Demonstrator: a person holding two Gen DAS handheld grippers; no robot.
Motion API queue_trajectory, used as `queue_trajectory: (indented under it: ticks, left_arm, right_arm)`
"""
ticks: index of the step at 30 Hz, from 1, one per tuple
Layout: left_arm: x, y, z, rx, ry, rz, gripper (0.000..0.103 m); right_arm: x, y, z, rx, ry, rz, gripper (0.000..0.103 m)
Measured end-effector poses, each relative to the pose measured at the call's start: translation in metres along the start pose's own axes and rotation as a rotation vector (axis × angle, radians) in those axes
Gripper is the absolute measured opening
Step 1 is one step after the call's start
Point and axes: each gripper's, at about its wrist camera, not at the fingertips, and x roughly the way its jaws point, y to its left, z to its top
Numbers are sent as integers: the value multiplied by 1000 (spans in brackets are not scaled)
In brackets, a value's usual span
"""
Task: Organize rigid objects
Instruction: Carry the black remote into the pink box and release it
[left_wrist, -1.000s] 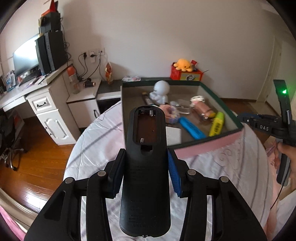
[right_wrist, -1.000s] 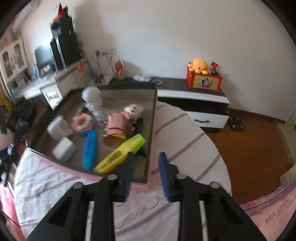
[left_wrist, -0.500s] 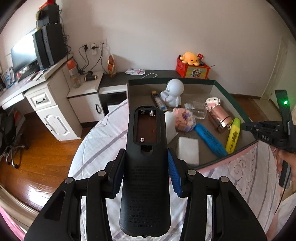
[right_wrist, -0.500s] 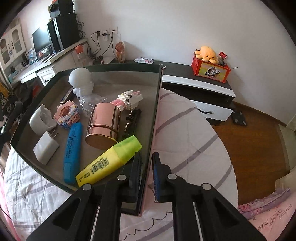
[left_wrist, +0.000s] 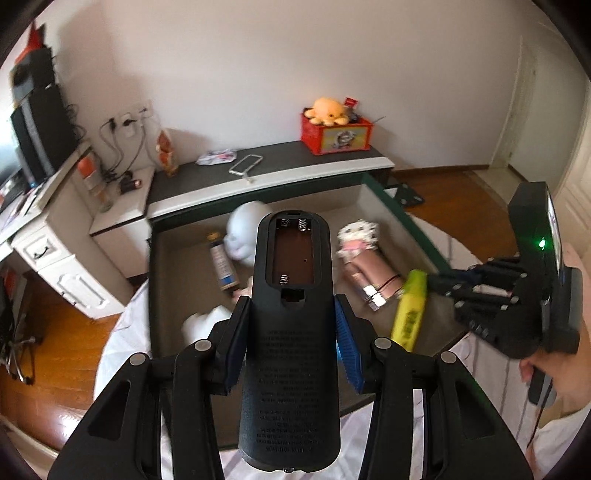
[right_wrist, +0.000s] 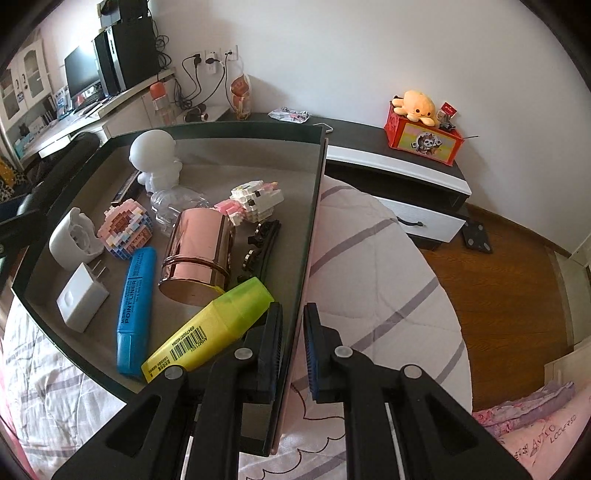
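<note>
Above the box (left_wrist: 413, 236), the left hand-held gripper (left_wrist: 291, 325) clamps a black remote (left_wrist: 290, 354), while the right hand-held gripper (right_wrist: 293, 347) pinches the box's side wall.

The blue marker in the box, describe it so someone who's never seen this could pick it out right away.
Look in the shallow dark-rimmed box on the round quilted table. Along its near side, the blue marker lies flat between the white plug adapter and the shiny copper-coloured cup lying on its side. It is the only solid blue pen, printed POINT LINER; the yellow highlighter beside it carries a barcode.
</note>
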Motion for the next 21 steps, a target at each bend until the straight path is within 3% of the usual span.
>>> queue_trajectory:
  ticks: [6, 21]
  left_arm:
    - [20, -20, 8, 34, 20, 20, 44]
    - [39, -18, 4, 18, 48, 76, 45]
  right_arm:
    - [1, 0, 1, -1, -1, 0, 11]
    - [1, -1, 0, 2, 4, 7, 12]
